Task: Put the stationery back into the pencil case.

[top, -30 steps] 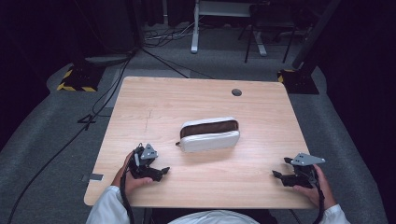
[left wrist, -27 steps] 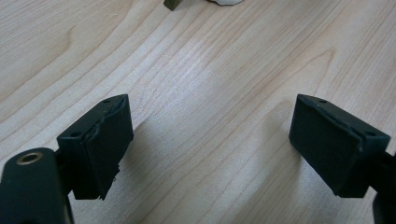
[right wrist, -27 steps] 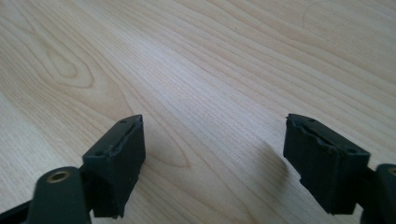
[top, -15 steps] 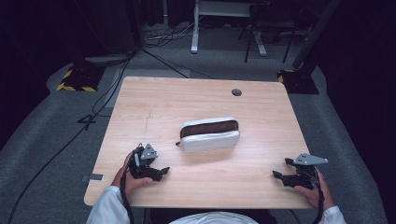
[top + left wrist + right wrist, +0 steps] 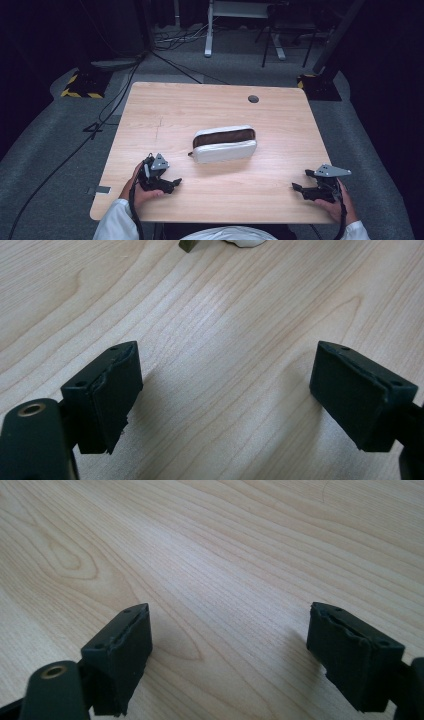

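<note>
White zippered pouch with a brown opening lies at the centre of the wooden table; left gripper rests at its 8 o'clock, right gripper at its 4 o'clock; both well apart from it, jaws spread wide, gripping nothing.

pouch: on the table, at its middle
left gripper: near-left of pouch
right gripper: near-right of pouch
</note>
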Demonstrator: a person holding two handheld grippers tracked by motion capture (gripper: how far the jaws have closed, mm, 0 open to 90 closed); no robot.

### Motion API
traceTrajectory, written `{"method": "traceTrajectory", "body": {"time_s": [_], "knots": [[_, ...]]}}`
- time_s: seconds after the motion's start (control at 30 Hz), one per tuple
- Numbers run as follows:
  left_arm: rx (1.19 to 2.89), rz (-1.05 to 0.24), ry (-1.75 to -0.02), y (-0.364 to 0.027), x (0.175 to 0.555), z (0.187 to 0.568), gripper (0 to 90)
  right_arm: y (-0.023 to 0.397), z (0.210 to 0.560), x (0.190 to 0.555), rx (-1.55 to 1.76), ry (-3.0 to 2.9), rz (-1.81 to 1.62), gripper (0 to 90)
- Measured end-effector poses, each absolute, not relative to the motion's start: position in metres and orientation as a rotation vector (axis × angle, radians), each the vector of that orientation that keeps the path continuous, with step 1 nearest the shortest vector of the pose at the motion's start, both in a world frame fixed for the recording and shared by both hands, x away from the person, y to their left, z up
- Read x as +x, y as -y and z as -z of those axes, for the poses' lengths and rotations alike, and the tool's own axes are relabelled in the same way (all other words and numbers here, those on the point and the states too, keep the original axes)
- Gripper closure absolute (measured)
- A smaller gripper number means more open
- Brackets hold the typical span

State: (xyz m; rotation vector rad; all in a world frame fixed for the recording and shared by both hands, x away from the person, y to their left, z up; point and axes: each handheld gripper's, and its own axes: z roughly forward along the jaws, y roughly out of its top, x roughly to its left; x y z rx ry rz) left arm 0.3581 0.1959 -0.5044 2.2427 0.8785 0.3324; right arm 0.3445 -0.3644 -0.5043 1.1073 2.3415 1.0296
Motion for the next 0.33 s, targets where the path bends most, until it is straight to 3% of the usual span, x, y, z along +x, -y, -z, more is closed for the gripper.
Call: {"method": "traceTrajectory", "body": {"time_s": [0.33], "knots": [[2.242, -0.334, -0.881, -0.1958, 0.3582, 0.5044, 14.0, 0.3645, 0.5043, 0.3447, 1.108, -2.342, -1.030, 18.6]]}}
